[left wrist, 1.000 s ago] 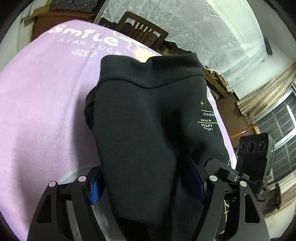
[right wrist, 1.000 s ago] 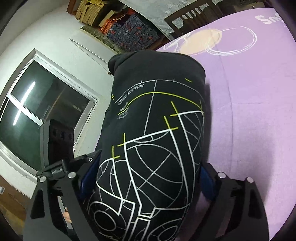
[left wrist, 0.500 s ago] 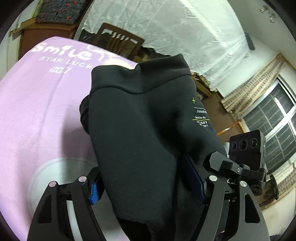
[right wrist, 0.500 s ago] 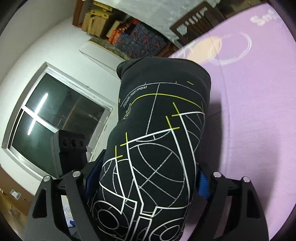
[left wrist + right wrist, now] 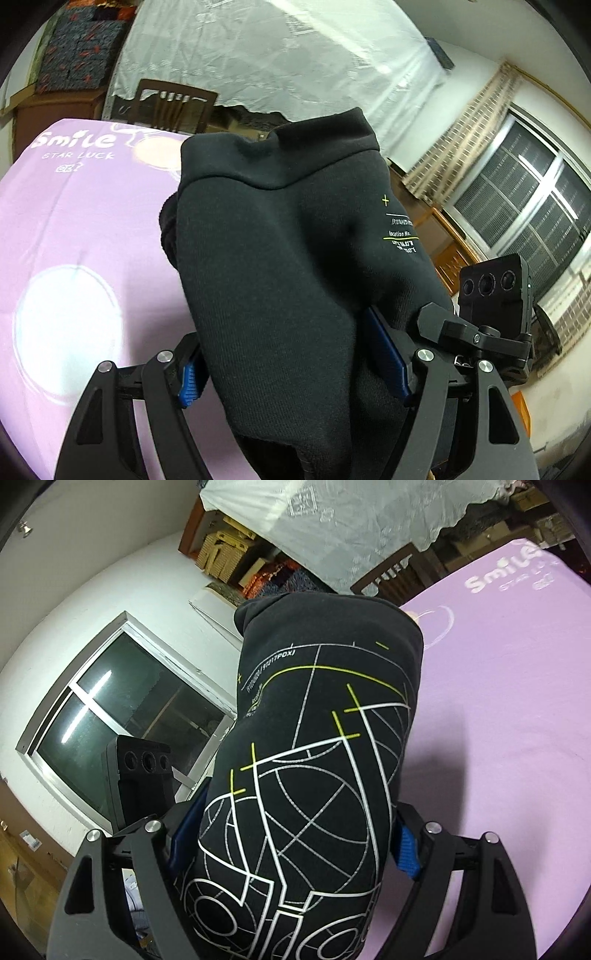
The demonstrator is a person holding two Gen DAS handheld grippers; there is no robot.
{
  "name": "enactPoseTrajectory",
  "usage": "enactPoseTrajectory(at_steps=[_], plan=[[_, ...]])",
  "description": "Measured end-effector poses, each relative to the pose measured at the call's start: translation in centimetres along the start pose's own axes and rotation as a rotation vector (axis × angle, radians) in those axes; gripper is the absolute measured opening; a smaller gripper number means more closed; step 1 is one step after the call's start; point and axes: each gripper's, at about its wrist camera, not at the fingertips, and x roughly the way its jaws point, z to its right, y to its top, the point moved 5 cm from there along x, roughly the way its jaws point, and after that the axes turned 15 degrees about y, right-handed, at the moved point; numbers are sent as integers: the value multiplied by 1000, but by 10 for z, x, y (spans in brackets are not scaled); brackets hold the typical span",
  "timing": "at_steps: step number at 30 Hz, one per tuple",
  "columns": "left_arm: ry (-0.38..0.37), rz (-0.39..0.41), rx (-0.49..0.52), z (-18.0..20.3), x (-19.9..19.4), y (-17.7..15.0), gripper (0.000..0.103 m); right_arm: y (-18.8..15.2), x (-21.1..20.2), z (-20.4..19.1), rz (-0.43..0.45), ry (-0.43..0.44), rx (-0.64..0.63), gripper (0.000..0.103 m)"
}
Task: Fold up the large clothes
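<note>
Folded black sweatshirt (image 5: 288,258), thick bundle, lifted clear above the lilac bedsheet (image 5: 81,229) and carried between both tools. Plain dark side with a ribbed band on top and small white and yellow lettering at its right edge in the left wrist view; white and yellow line graphic (image 5: 310,775) across the fabric in the right wrist view. Clamped by the left gripper (image 5: 295,369), blue pads pressed into the cloth on either side, jaws spread wide around the bulk. Clamped likewise by the right gripper (image 5: 295,842), blue pads against both flanks of the bundle. Shadow of the bundle on the sheet to its right. Sheet printed with "Smile STAR LUCK" (image 5: 77,146) and a pale circle (image 5: 66,321). Beyond, a wooden chair back (image 5: 171,105), white lace cloth (image 5: 280,55), barred window (image 5: 524,210) with a patterned curtain (image 5: 461,140); a dark window (image 5: 122,716) in a white wall.
</note>
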Motion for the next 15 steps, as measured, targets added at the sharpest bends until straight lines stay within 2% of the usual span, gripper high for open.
enactPoseTrajectory(at_steps=[8,15], plan=[[-15,-30,69,54,16,-29,76,-40,-72,-4,70,-10,-5,81],[-19,-101,56,49,53,-43,76,-57,-89,26,98,-22,58,81]])
